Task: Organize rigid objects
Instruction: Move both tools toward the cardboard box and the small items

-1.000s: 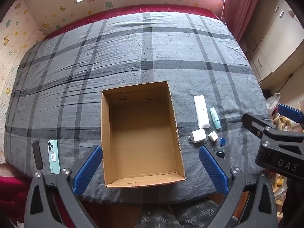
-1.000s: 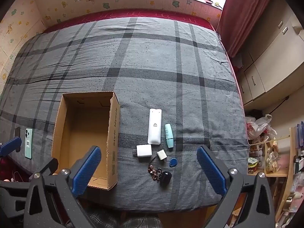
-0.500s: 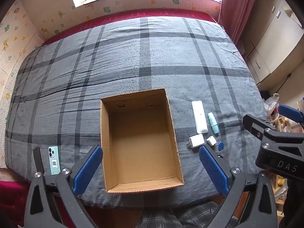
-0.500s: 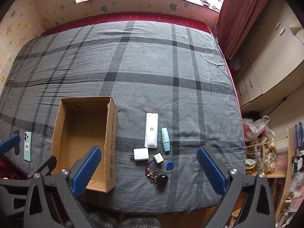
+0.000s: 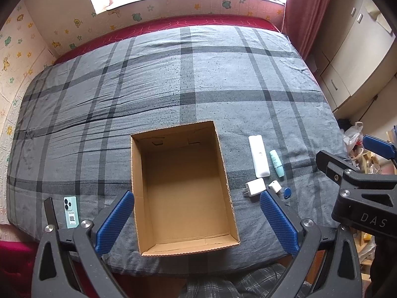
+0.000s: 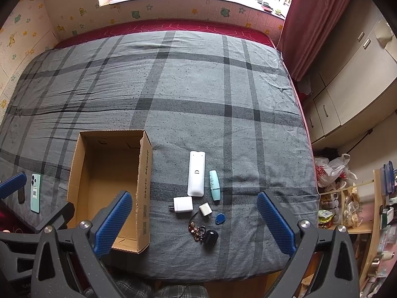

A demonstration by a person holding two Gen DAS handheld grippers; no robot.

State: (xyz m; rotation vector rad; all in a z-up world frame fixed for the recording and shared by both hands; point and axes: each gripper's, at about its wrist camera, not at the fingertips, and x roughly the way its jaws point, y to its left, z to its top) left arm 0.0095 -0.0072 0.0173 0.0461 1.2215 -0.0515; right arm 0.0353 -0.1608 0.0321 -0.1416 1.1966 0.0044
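Cardboard box (image 5: pixel 182 186), near centre of the bed (image 5: pixel 173 79), is empty; no item is packed. Remote (image 6: pixel 196 173), tube (image 6: pixel 214 185), charger (image 6: pixel 183 204) and keys (image 6: pixel 198 231) lie right of it, phone (image 5: pixel 71 211) left. Left gripper (image 5: pixel 196 219) and right gripper (image 6: pixel 196 219) hover with jaws spread, holding nothing.

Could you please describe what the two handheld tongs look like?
Both the left tongs and the right tongs have dark grey plastic frames with silver bolts and two long fingers faced with blue textured pads. White letters "DAS" mark the right one's body. Plaid trousers show below.
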